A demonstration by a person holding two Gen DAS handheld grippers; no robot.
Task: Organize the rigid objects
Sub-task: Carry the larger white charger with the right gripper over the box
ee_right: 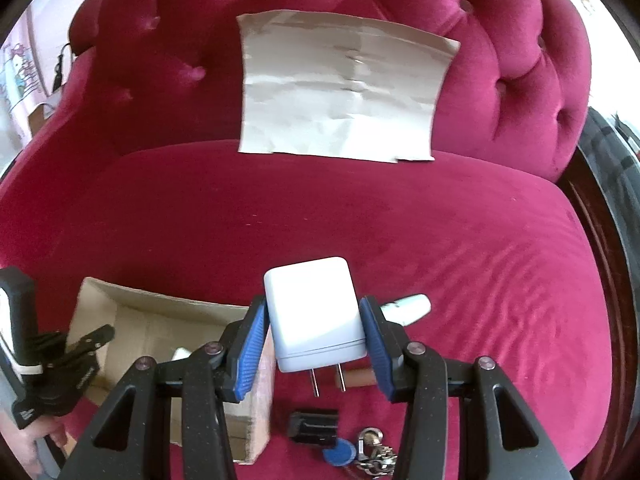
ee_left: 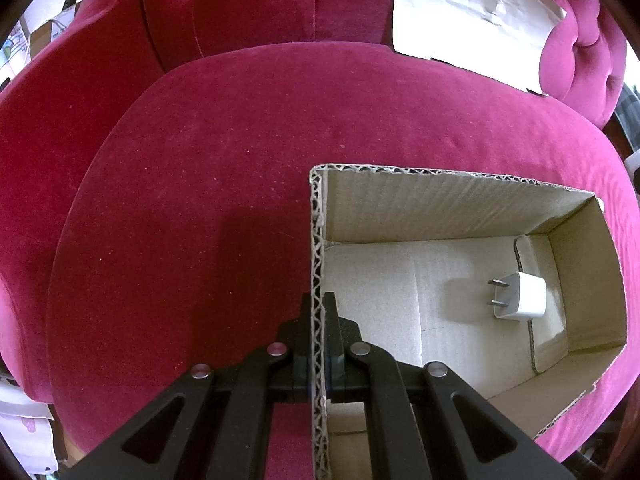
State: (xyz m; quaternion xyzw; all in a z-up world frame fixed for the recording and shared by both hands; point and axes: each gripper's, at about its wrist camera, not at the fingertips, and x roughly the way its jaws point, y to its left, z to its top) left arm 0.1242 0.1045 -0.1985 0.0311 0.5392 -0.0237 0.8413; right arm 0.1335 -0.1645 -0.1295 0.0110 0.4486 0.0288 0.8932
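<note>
Here the right hand-held gripper point(ee_right: 316, 344) pinches a white charger point(ee_right: 314, 314), prongs pointing back at 6 o'clock. The box point(ee_right: 160, 308) lies at 9 o'clock from it, its wall clamped by the left hand-held gripper point(ee_left: 319, 312); another plug point(ee_left: 520, 296) rests inside.

Home interior, likely living room or bedroom. Tufted magenta velvet sofa point(ee_right: 320, 208) fills both views: buttoned backrest, rounded arm, wide seat cushion. Cartoon-print fabric or poster point(ee_right: 18, 76) at far left edge, domestic look. Household clutter on seat: cardboard box point(ee_left: 460, 216), white phone charger point(ee_right: 316, 320), keys with blue tag point(ee_right: 360, 452), small black item point(ee_right: 314, 426). Crumpled paper sheet point(ee_right: 340, 88) leaning on backrest. Dark wooden frame or furniture edge point(ee_right: 600, 240) at right.
</note>
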